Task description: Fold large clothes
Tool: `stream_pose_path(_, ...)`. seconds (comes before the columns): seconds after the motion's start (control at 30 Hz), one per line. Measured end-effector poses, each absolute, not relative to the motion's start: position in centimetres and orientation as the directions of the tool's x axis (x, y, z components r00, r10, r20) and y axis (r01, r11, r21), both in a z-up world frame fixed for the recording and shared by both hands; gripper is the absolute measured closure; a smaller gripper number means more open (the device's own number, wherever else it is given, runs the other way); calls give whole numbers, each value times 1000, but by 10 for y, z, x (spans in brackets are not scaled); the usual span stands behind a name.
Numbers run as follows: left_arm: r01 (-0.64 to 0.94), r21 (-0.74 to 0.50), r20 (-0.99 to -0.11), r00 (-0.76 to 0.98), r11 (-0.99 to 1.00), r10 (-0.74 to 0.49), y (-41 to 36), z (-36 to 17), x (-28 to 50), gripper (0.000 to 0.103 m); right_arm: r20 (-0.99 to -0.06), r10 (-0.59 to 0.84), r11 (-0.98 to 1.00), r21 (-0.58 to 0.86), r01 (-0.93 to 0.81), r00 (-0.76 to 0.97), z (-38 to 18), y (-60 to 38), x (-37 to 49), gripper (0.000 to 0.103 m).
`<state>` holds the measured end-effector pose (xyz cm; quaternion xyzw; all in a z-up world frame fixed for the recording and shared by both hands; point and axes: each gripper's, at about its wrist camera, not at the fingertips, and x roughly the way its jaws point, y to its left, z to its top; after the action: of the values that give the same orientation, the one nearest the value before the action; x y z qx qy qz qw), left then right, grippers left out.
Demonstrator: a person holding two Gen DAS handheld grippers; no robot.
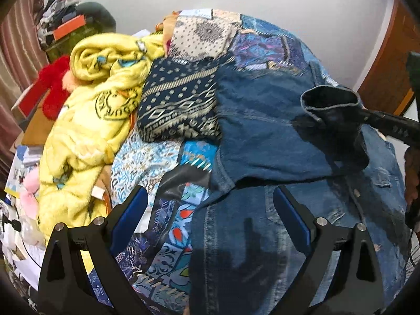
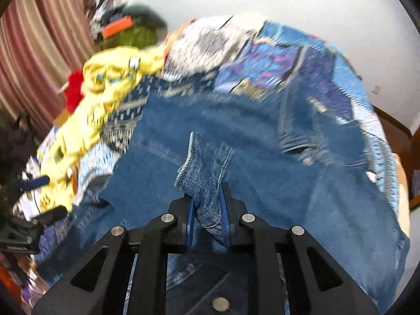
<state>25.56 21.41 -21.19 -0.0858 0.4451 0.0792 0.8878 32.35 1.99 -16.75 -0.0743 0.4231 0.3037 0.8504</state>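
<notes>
A blue denim jacket (image 1: pixel 275 136) lies spread on the bed over a patchwork quilt (image 1: pixel 265 44). My left gripper (image 1: pixel 210 204) is open and empty, hovering above the jacket's near hem. My right gripper (image 2: pixel 207 199) is shut on a fold of the denim jacket (image 2: pixel 204 162) and lifts it above the rest of the garment (image 2: pixel 236 141). In the left wrist view the right gripper (image 1: pixel 367 116) shows at the right, holding the jacket's sleeve cuff (image 1: pixel 330 99) up.
A crumpled yellow blanket (image 1: pixel 99 99) lies at the left. A navy patterned folded cloth (image 1: pixel 178 102) sits beside the jacket. A red plush item (image 1: pixel 55 86), boxes and clutter crowd the left edge. A white wall and striped curtain (image 1: pixel 15 52) stand behind.
</notes>
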Motion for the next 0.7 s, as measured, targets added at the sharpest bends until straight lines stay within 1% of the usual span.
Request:
stream_pose_path(0.2,-153,-51,-771,634,987,58,182,-185,270,6,-680,489,842,204,-500,546,-133,-34,320,87)
stream_pose_path(0.3,-96,-40,-758,651,995,32,160,-172,291,6,-650,516,843,269,-466,557,-129,-61,314,88)
stream_pose_path(0.4,-37,-57,-759,651,998,-19,139,-167,318,6,-635,510,856,309,-414,580,-134,-91,305,88)
stream_pose_path(0.5,14,-75,-781,621,997,-67,114,-177,348,6,-627,505,863,360,-354,592,-141,-118,303,88)
stream_pose_path(0.53,28,-81,-793,603,996,-82,107,-183,356,6,-630,497,868,379,-322,598,-148,-129,304,91)
stream_pose_path(0.57,37,-83,-808,582,996,-89,99,-191,364,6,-634,489,871,388,-300,600,-150,-137,305,91)
stream_pose_path(0.63,52,-70,-838,538,996,-87,86,-209,377,6,-654,472,879,398,-261,591,-161,-152,309,93)
stream_pose_path(0.7,67,-37,-868,492,997,-65,74,-232,386,6,-694,435,898,383,-218,573,-180,-163,315,93)
